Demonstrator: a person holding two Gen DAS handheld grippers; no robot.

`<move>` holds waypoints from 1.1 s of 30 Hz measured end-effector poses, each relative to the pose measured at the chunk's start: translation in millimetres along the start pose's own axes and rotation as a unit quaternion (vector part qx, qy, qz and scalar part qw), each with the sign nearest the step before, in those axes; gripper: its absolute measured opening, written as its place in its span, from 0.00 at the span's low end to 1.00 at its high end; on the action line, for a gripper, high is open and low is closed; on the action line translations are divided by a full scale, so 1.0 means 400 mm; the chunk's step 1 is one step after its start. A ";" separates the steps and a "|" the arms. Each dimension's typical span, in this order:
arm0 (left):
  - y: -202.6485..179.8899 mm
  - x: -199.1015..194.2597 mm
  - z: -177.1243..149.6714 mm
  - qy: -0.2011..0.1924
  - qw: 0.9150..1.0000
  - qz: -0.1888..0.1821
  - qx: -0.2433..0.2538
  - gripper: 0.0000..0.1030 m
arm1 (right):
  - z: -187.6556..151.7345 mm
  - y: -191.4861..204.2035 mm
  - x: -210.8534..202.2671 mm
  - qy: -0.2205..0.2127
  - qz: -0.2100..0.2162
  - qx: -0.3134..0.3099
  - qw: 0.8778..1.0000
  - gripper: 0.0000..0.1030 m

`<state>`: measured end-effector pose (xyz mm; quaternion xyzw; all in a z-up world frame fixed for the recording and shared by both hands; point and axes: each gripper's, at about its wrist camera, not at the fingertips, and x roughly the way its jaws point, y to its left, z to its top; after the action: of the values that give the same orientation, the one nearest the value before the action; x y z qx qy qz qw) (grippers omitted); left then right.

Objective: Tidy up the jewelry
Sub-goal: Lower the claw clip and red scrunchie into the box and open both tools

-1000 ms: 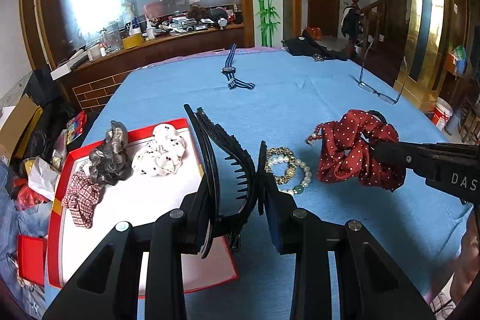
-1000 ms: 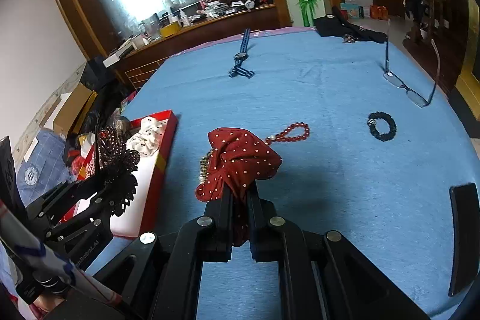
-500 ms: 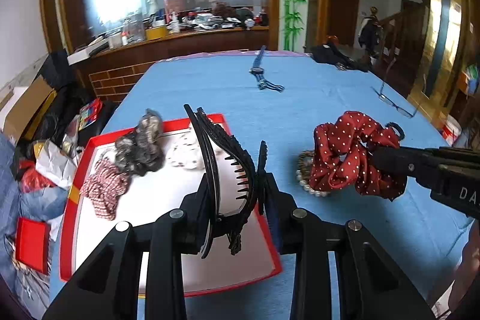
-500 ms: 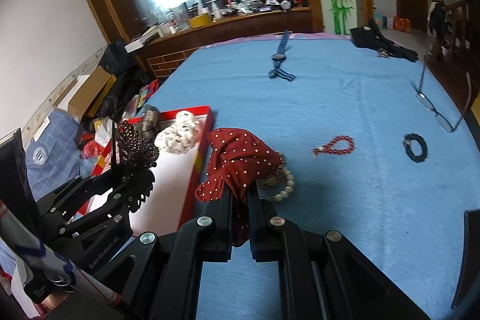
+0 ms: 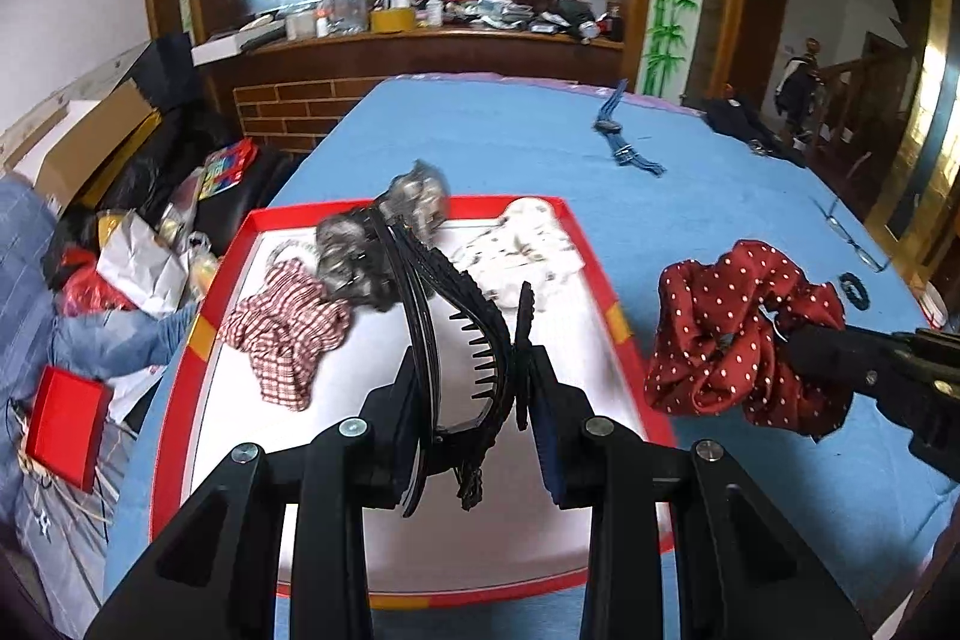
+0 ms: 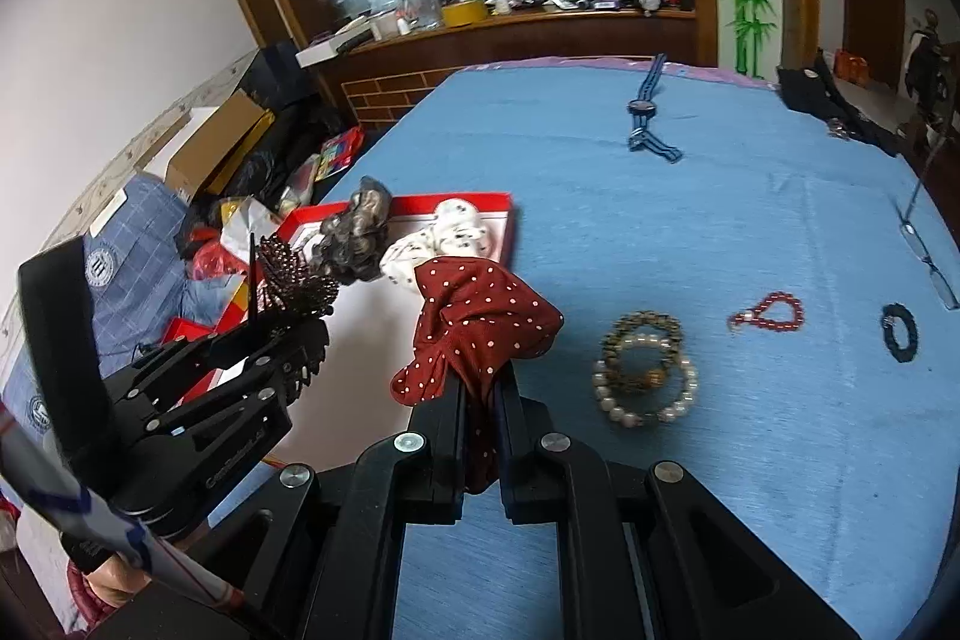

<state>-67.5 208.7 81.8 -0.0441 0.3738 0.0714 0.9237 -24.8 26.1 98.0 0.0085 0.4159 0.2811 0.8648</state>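
My left gripper (image 5: 474,370) clamps a toothed black plastic hair claw (image 5: 456,316); my right gripper (image 6: 480,400) pinches a red polka-dot fabric scrunchie (image 6: 480,322). The red-rimmed white tray (image 5: 591,250) holds checked, grey and white scrunchies.

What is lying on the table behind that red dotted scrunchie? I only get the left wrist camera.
Observer: A pearl bracelet, overlapping a brown bead bracelet on the blue tablecloth.
Operator: Anything beyond those?
Observer: A red bead bracelet, lying apart to their right.
Operator: How is the scrunchie held?
Observer: The right gripper pinches the red polka-dot scrunchie, with fabric trailing down between its fingers.
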 end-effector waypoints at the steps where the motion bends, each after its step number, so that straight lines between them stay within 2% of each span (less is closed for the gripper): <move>1: 0.005 0.008 0.000 0.002 1.000 0.002 -0.003 0.31 | 0.001 0.003 0.006 0.002 0.002 -0.001 1.000 0.09; 15: 0.089 0.102 0.010 0.038 0.998 0.024 -0.036 0.31 | 0.039 0.058 0.120 0.027 0.020 -0.009 0.999 0.10; 25: 0.126 0.145 0.023 0.056 0.997 0.006 -0.056 0.31 | 0.046 0.062 0.228 0.065 0.034 0.006 0.997 0.10; 33: 0.111 0.157 0.046 0.049 0.997 -0.004 -0.052 0.30 | 0.049 0.047 0.276 0.081 0.014 0.016 0.996 0.12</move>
<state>-17.8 261.3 49.9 -0.0966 0.4145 0.0848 0.9009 35.3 100.6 36.5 0.0058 0.4890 0.2863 0.8240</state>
